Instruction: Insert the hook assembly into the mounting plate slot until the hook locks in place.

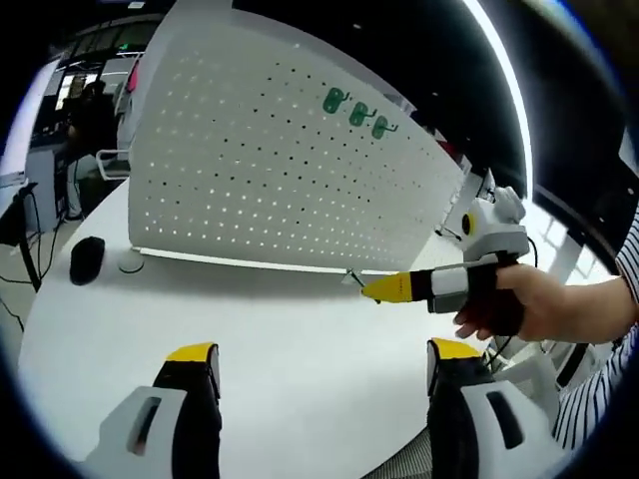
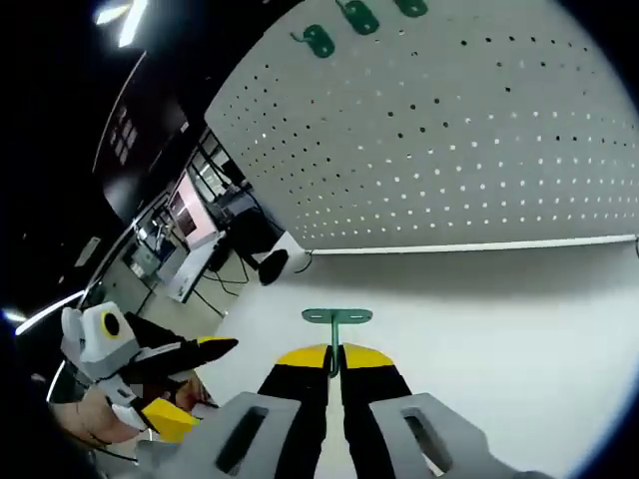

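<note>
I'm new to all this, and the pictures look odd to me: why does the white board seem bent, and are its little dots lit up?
Left gripper view: the fisheye lens bows the pegboard and table edge; many holes glow with light from behind. Right gripper view: the same curving, a bright ceiling light glares at top left, and the green hook in the right tool stays sharp.

A pegboard [image 1: 290, 150] stands upright on the worktop [image 1: 280, 339], three hooks [image 1: 356, 113] mounted near its upper edge. In front of it, the right gripper [image 2: 334, 361] holds a hook assembly [image 2: 336, 319] above the worktop; a mouse [image 1: 87, 257] lies off the board's left end.
</note>
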The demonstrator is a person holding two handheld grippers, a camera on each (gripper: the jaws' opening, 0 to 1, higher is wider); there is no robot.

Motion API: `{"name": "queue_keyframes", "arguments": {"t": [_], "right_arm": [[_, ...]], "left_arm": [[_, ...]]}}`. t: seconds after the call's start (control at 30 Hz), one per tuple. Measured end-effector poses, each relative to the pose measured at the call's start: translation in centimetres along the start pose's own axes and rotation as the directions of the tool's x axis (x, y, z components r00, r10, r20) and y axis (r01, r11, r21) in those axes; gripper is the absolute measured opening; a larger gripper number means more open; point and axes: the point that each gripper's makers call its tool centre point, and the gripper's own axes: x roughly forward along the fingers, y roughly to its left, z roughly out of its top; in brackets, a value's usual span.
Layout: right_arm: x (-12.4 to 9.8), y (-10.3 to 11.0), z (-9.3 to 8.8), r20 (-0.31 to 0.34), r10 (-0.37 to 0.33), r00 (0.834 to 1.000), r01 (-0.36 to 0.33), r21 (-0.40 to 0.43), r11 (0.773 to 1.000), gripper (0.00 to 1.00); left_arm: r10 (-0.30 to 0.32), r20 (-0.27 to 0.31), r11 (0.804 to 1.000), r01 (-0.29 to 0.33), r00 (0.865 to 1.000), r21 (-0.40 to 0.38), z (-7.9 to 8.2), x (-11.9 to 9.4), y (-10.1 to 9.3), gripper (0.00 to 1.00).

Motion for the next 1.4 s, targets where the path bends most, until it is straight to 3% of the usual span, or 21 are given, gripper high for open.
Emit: {"name": "queue_keyframes", "arguments": {"t": [0.2, 0.4, 0.53, 0.6, 0.67, 0.77, 0.93, 1.2, 1.27, 1.37, 1.4], "right_arm": [[-2.0, 1.8, -0.2, 0.013, 0.063, 0.998, -0.064, 0.114, 0.991, 0.01], [-3.1, 2.7, -0.9, 0.021, 0.115, 0.993, -0.117, 0.239, 0.964, 0.01], [-3.7, 3.2, -1.1, 0.031, 0.138, 0.99, -0.141, 0.238, 0.961, 0.01], [-4.1, 4.1, -0.9, 0.047, 0.183, 0.982, -0.189, 0.283, 0.94, 0.01], [-4.2, 4.3, -1.0, 0.046, 0.19, 0.981, -0.195, 0.282, 0.939, 0.01], [-4.4, 4.9, -1.0, 0.043, 0.21, 0.977, -0.213, 0.276, 0.937, 0.01], [-4.5, 5.7, -1.0, 0.042, 0.249, 0.968, -0.25, 0.297, 0.922, 0.01], [-4.4, 6.4, -1.0, 0.052, 0.305, 0.951, -0.302, 0.374, 0.877, 0.01], [-4.4, 6.5, -1.0, 0.06, 0.318, 0.946, -0.313, 0.418, 0.853, 0.01], [-4.5, 6.5, -1.2, 0.056, 0.337, 0.94, -0.326, 0.441, 0.836, 0.01], [-4.5, 6.5, -1.4, 0.053, 0.344, 0.937, -0.329, 0.459, 0.826, 0.01]], "left_arm": [[-0.07, 0.041, 0.998, 0.07, 0.997, 0.0, 2.8, 1.1, -0.8, 0.78], [-0.162, 0.033, 0.986, 0.161, 0.986, 0.036, 3.5, 2.1, -2.9, 0.63], [-0.215, 0.026, 0.974, 0.213, 0.976, 0.075, 3.7, 2.5, -4.1, 0.53], [-0.241, 0.012, 0.966, 0.238, 0.971, 0.1, 3.5, 2.6, -4.8, 0.42], [-0.261, 0.007, 0.959, 0.258, 0.965, 0.115, 3.4, 2.7, -4.9, 0.33], [-0.29, 0.008, 0.951, 0.287, 0.957, 0.116, 3.4, 2.6, -5.6, 0.26], [-0.318, 0.023, 0.942, 0.313, 0.948, 0.122, 3.9, 2.3, -6.3, 0.24], [-0.36, 0.036, 0.927, 0.354, 0.932, 0.125, 4.1, 1.5, -7.0, 0.11], [-0.363, 0.04, 0.924, 0.354, 0.931, 0.145, 4.1, 1.4, -7.2, 0.09], [-0.368, 0.03, 0.919, 0.358, 0.93, 0.166, 4.0, 1.3, -7.0, 0.07], [-0.371, 0.013, 0.91, 0.361, 0.929, 0.205, 3.8, 1.2, -7.0, 0.07]]}}
